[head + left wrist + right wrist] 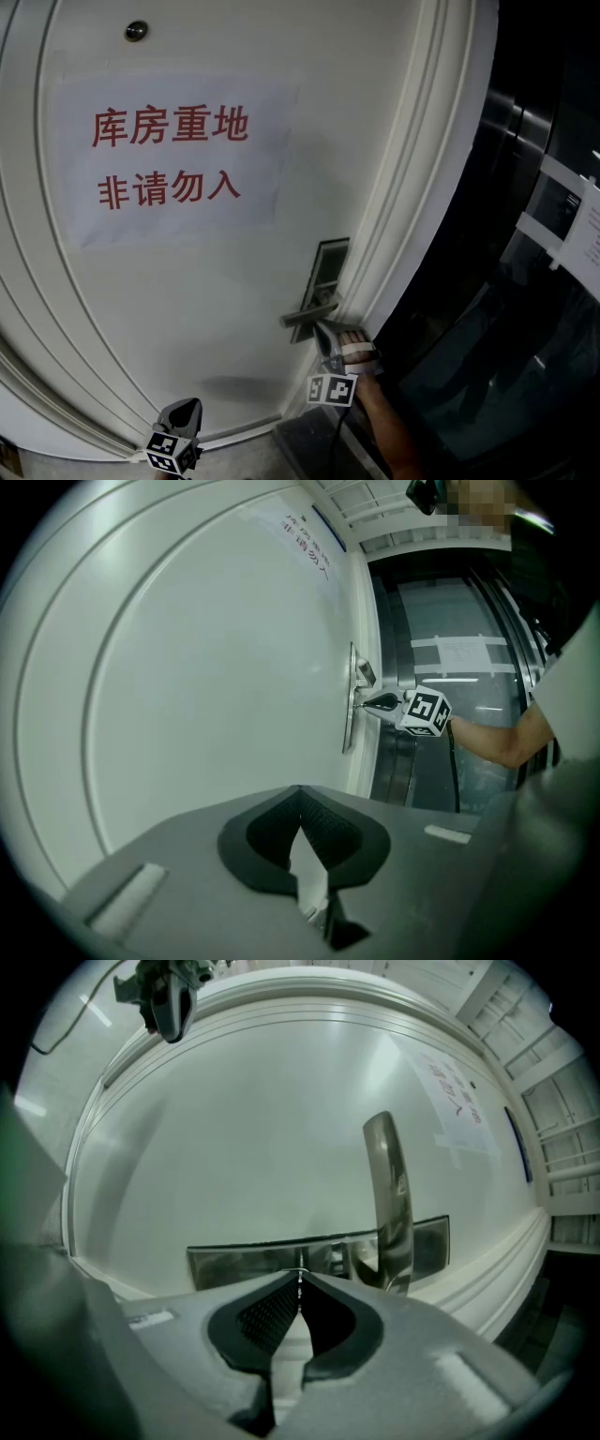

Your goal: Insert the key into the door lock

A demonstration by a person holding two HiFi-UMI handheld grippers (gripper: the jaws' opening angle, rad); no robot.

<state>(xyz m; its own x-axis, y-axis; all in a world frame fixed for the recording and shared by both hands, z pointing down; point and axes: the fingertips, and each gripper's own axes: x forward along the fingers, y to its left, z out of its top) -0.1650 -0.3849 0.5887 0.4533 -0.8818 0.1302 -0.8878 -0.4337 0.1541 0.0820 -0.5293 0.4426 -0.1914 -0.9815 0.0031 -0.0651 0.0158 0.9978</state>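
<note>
A steel lock plate (323, 272) with a lever handle (309, 316) sits near the right edge of the white door (187, 309). My right gripper (323, 330) is level just under the handle, its tips at the plate. It is shut on the key (300, 1267), a thin metal blade sticking out of the tips and reaching the lock plate (244, 1262) left of the handle (389, 1194). The left gripper view shows the right gripper (367, 705) side-on against the plate (351, 705). My left gripper (180, 412) hangs low and left, away from the door; its jaws (300, 794) are shut and hold nothing.
A paper sign (169, 159) with red characters is taped high on the door, with a peephole (136, 31) above it. Moulded door frame (412, 244) runs right of the lock. Dark glass panels (525, 309) fill the right side. My right forearm (389, 427) reaches up from below.
</note>
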